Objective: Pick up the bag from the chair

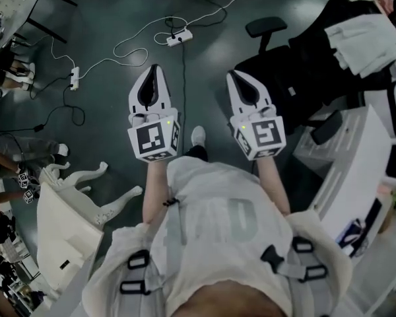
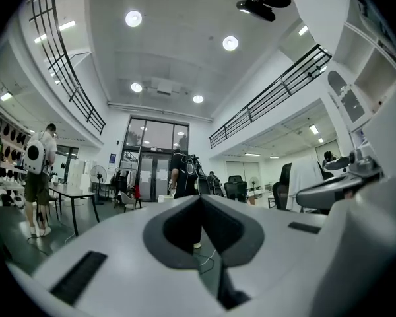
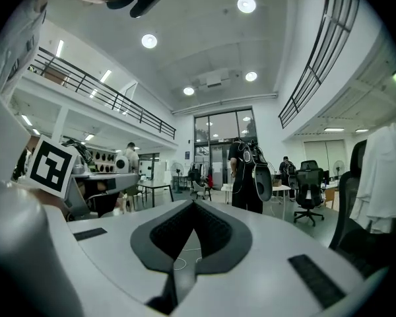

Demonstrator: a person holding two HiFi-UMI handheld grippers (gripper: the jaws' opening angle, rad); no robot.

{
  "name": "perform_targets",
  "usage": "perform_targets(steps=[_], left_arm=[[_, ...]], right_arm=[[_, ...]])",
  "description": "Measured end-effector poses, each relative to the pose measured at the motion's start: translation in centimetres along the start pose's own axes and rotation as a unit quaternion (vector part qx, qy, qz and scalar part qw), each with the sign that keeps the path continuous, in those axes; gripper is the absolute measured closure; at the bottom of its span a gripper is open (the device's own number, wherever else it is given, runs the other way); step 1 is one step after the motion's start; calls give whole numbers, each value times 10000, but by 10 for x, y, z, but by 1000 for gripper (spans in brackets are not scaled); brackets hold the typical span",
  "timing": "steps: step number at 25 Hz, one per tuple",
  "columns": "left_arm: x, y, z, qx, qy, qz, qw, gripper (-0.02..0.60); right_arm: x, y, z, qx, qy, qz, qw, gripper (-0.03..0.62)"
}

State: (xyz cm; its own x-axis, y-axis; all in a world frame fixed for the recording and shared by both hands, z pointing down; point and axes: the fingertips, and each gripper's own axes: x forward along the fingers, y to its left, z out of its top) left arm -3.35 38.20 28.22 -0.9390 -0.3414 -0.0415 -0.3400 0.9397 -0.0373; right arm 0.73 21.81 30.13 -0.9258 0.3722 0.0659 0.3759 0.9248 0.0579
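A black office chair (image 1: 287,71) stands at the right of the head view, with a dark heap (image 1: 346,28) on it that may be the bag; a white cloth (image 1: 368,41) lies over it. I cannot make out the bag's outline. My left gripper (image 1: 153,68) and my right gripper (image 1: 232,73) are held side by side above the dark floor, left of the chair, both shut and empty. In the left gripper view the left gripper (image 2: 199,197) has its jaws together, and so does the right gripper (image 3: 193,202) in its view. The white cloth (image 3: 379,177) shows at that view's right edge.
Power strips (image 1: 178,38) and white cables (image 1: 129,45) lie on the floor ahead. A white moulded chair (image 1: 66,223) stands at the lower left, a white cabinet (image 1: 356,170) at the right. A person in black (image 3: 245,174) stands farther off, near tables (image 2: 72,193) and office chairs (image 3: 310,190).
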Motion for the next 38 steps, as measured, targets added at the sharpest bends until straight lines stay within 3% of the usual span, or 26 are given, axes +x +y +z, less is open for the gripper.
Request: perform_targets(steps=[9,15,23,31,38], left_arm=[[116,20,-9,98,14,-377,9992,575],[136,49,-21,-39,177,-244,9995,575],[156,51,-28,-35,270,-96,9996,575],[177,21,-22,51,217,-245,9995,575],[227,-60,-8,-26,79,-1072,9942,575]], right_arm=[[103,-45,-4,55,116,-93,9999,589],[142,-37,-2,20,172,-24,9998,589],[165,-50,-5,48,187,130,9997,589],[163,-80,-2,163,114,71,9998,589],[128,-161,4,426,131,-843,9954,589]])
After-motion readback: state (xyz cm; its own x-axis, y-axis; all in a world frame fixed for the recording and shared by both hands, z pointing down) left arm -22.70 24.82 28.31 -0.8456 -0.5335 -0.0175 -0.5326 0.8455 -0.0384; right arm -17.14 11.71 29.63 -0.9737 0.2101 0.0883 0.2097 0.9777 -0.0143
